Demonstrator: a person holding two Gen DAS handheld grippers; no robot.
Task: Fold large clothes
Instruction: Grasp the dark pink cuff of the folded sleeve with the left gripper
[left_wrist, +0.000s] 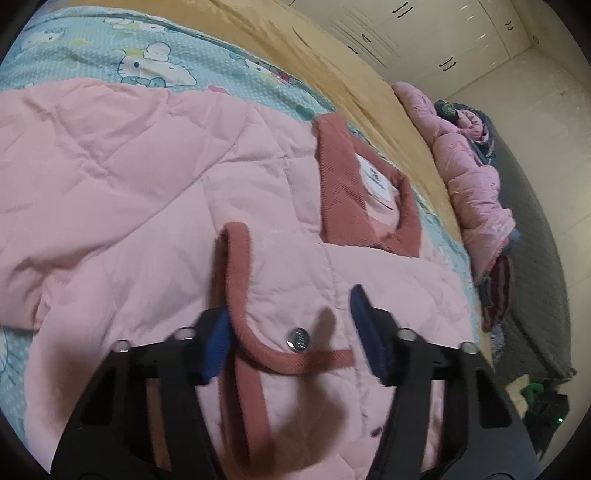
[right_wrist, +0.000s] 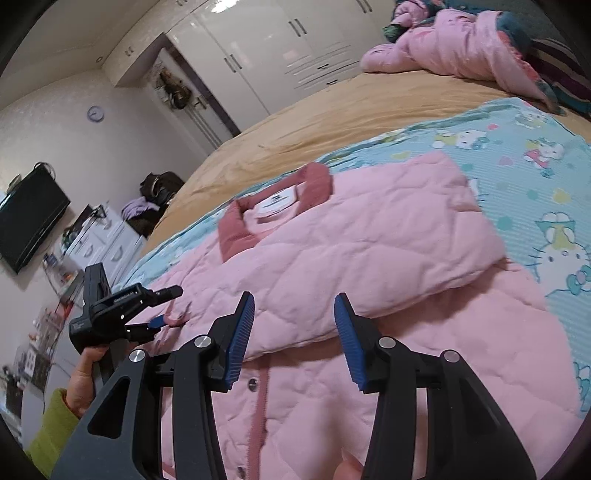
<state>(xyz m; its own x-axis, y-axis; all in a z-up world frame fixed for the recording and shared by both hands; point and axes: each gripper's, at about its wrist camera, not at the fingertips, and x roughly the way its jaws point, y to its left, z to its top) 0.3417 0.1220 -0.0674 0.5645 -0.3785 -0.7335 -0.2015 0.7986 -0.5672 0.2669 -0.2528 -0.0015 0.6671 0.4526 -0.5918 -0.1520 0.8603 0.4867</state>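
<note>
A pink quilted jacket (left_wrist: 155, 184) with dusty-red collar (left_wrist: 347, 184) and trim lies spread on the bed; it also shows in the right wrist view (right_wrist: 369, 236), with one sleeve folded across its body. My left gripper (left_wrist: 291, 332) is open, its jaws on either side of a red-trimmed edge (left_wrist: 240, 280) near a metal snap (left_wrist: 298, 339). In the right wrist view the left gripper (right_wrist: 162, 321) sits at the jacket's left edge. My right gripper (right_wrist: 295, 343) is open and empty, just above the jacket's front placket (right_wrist: 258, 406).
The jacket rests on a teal cartoon-print sheet (right_wrist: 535, 177) over a tan bedspread (right_wrist: 314, 122). A heap of pink and dark clothes (right_wrist: 461, 48) lies at the bed's far end. White wardrobes (right_wrist: 277, 44), a TV (right_wrist: 29, 218) and cluttered furniture stand beyond the bed.
</note>
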